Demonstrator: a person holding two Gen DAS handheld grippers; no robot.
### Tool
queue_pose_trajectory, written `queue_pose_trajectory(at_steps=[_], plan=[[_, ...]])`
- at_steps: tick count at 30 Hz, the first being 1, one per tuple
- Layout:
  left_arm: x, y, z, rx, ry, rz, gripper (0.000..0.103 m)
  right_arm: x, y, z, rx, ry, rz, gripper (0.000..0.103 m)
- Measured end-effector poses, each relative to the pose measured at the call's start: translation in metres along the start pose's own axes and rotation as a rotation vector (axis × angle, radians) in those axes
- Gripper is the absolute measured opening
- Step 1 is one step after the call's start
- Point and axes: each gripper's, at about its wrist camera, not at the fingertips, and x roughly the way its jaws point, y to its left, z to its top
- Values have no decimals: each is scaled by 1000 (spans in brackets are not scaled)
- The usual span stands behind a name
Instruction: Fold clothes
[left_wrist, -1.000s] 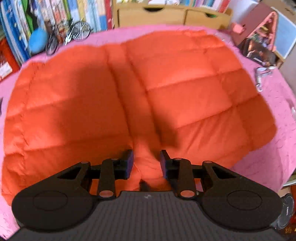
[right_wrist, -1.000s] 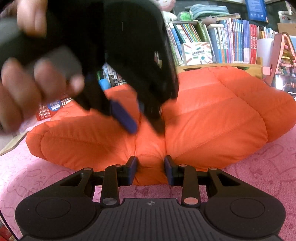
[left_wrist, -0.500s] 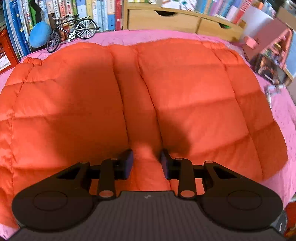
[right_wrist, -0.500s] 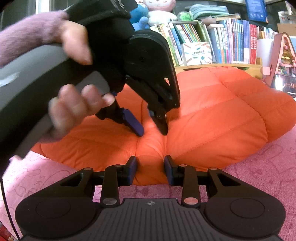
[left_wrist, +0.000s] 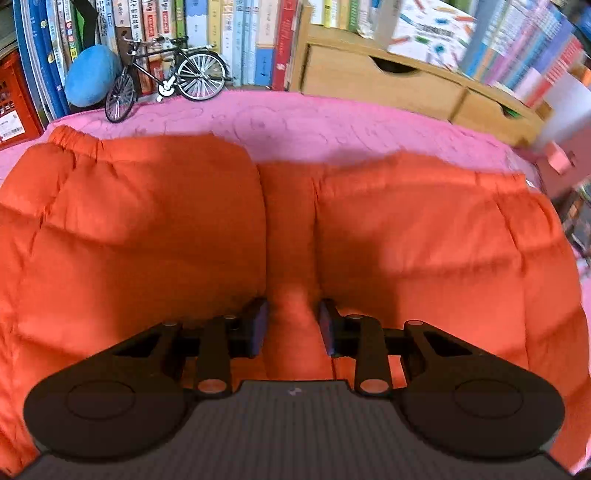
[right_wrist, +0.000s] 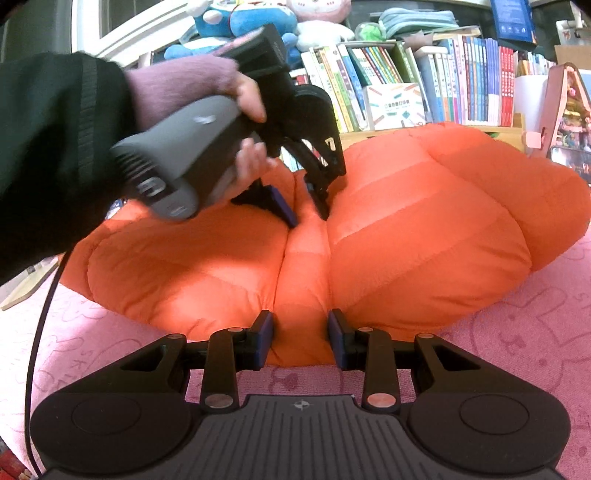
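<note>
From the left wrist view, the left gripper (left_wrist: 291, 325) is clenched on a raised ridge of the orange jacket (left_wrist: 147, 236), its jaws having just closed a little further, with the fabric bunched between its blue pads (left_wrist: 258, 326). The jacket lies spread over the pink cloth (left_wrist: 295, 122), filling the near ground from left to right. Beyond it stand a toy bicycle (left_wrist: 166, 81), far left, and books (left_wrist: 229, 33).

From the right wrist view, the right gripper (right_wrist: 301, 339) grasps the jacket's near edge, a fold pinched between its pads. Farther along the same ridge, the left gripper (right_wrist: 308, 212) bites into the fabric, held by a hand (right_wrist: 247, 129) in a purple sleeve (right_wrist: 177, 85).
</note>
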Motion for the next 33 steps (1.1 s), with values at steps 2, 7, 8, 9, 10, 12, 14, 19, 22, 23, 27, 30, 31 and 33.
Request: queue_pose_trajectory(at_steps=[2, 7, 8, 9, 10, 12, 14, 19, 22, 23, 27, 30, 31, 33], plan=[[9, -4, 10, -1, -18, 29, 29, -1, 1, -3, 1, -1, 2, 34], [28, -12, 33, -15, -40, 80, 29, -4, 6, -7, 5, 0, 13, 34], [30, -12, 38, -17, -41, 81, 29, -3, 6, -6, 6, 1, 16, 34], [32, -12, 42, -20, -43, 81, 29, -3, 7, -6, 7, 2, 18, 34], [35, -10, 45, -25, -44, 78, 29, -4, 7, -7, 7, 3, 20, 34], [39, -6, 51, -41, -49, 64, 29, -4, 7, -7, 7, 5, 23, 34], [42, -2, 55, -56, -56, 50, 29, -6, 8, -9, 7, 6, 26, 34], [32, 4, 61, -124, -45, 33, 30, -9, 9, -12, 6, 8, 28, 34], [9, 5, 46, -72, -57, 26, 30, -7, 9, -11, 3, 8, 24, 34], [-2, 5, 37, -46, -61, 12, 30, -8, 9, -11, 5, 6, 23, 34], [-40, 5, -2, 60, -86, -37, 31, -11, 3, -9, 49, -27, 15, 35], [-54, 8, -23, 86, -81, -64, 31, -13, 6, -2, 58, -50, 4, 36], [-58, 9, -28, 91, -79, -70, 31, -14, 7, 1, 61, -58, 1, 36], [-62, 13, -34, 92, -76, -74, 31, -15, 10, 9, 61, -86, -6, 38]])
